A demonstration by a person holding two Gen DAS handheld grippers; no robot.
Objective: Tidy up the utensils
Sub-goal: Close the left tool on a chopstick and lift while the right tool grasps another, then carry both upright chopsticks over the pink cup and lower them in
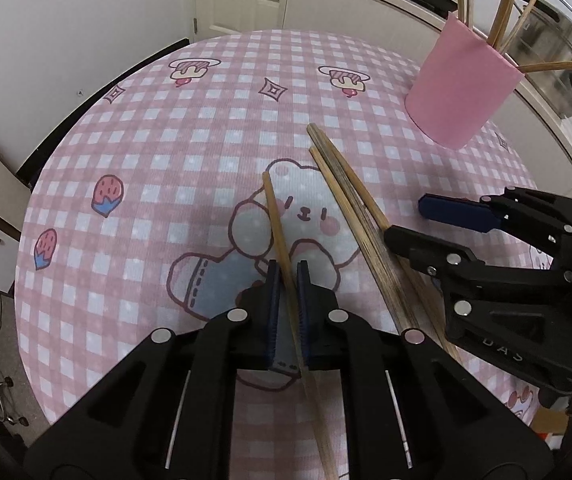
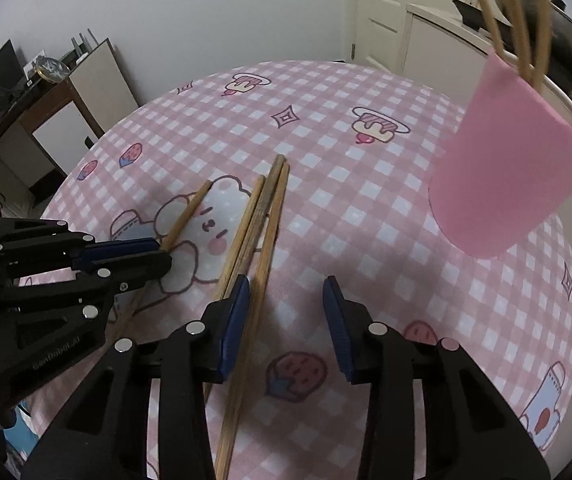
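- Pink gingham tablecloth with cartoon bears and strawberries covers the table; white doors and a counter with dark cookware sit behind its far edge.
- Near the far right corner stands the pink cylindrical holder, with several pale bamboo chopsticks fanning out of its top.
- Left gripper is clamped down narrow on a single light bamboo chopstick, blue pads pinching it on both sides, and the stick's far end reaches out over the bear print at the cloth's middle.
- Just right of it, a bundle of three bamboo chopsticks lies side by side on the cloth, one of them darker and worn.
- Right gripper has its jaws partly open over the near stretch of that bundle; its left pad sits right at the sticks, the right pad stands well clear. No stick is gripped on this side yet.
- By my reading, the step in hand is lifting the single stick and carrying it to the holder.
- To do it well: keep the pinch firm, raise before swinging so the far end doesn't drag or nudge the bundle, tip the stick upright, and come down into the opening between the sticks already standing there.
- Watch the crowding, too: both grippers work close together near the table's front edge.
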